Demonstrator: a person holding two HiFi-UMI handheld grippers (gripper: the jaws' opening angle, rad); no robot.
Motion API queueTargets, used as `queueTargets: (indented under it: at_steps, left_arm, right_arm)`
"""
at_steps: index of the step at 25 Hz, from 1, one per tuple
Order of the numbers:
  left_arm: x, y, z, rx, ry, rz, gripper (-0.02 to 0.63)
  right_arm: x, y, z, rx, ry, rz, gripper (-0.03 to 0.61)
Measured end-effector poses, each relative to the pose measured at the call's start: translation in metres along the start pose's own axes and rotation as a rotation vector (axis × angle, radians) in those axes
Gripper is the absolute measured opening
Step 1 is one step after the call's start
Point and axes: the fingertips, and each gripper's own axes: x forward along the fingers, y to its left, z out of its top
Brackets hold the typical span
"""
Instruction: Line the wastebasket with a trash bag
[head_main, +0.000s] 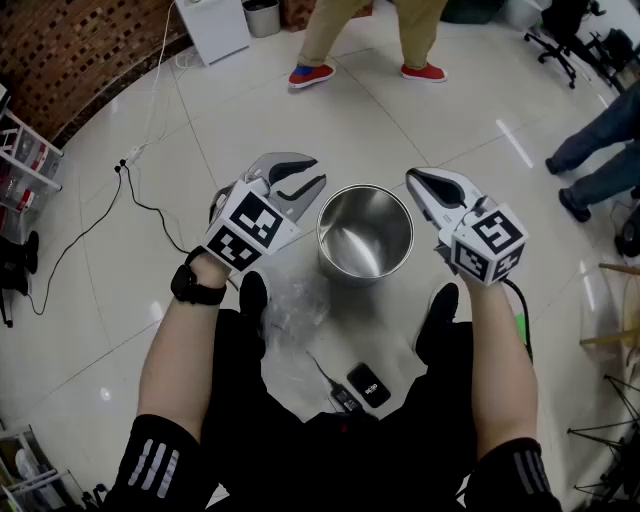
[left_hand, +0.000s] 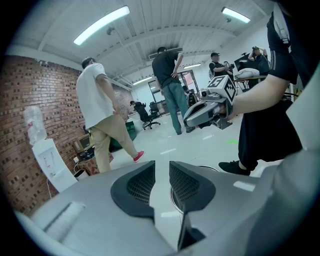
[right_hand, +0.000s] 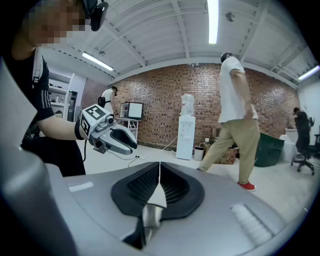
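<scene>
A shiny metal wastebasket (head_main: 365, 238) stands upright on the white floor in front of me, with nothing inside it. A crumpled clear trash bag (head_main: 296, 302) lies on the floor between my shoes, just near of the basket. My left gripper (head_main: 313, 176) hovers at the basket's left rim, its jaws a little apart with nothing between them. My right gripper (head_main: 411, 179) hovers at the right rim with its jaws shut and empty. In the left gripper view the left gripper (left_hand: 162, 175) shows a narrow empty gap. In the right gripper view the right gripper (right_hand: 159, 172) has its tips meeting.
A small black device (head_main: 368, 385) with a cable lies on the floor near my feet. A power cord (head_main: 150, 205) trails at the left. People walk at the far side (head_main: 330, 40) and right (head_main: 595, 150). A water dispenser (right_hand: 186, 127) stands by the brick wall.
</scene>
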Motion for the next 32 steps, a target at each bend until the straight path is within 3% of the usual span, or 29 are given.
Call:
queueTargets:
  at_steps: [13, 20, 26, 32]
  left_arm:
    - [-0.012, 0.002, -0.017, 0.002, 0.038, 0.002, 0.086]
    - [-0.023, 0.006, -0.034, -0.009, 0.059, 0.004, 0.086]
    - [-0.034, 0.012, -0.054, -0.027, 0.09, -0.009, 0.092]
    - [-0.052, 0.006, -0.092, -0.034, 0.168, -0.044, 0.097]
  right_arm:
    - [0.039, 0.08, -0.043, -0.137, 0.156, 0.191, 0.107]
    - [0.068, 0.133, -0.084, -0.169, 0.254, 0.301, 0.123]
    - [0.091, 0.178, -0.129, -0.189, 0.365, 0.379, 0.14]
    - [0.11, 0.22, -0.163, -0.291, 0.482, 0.453, 0.147]
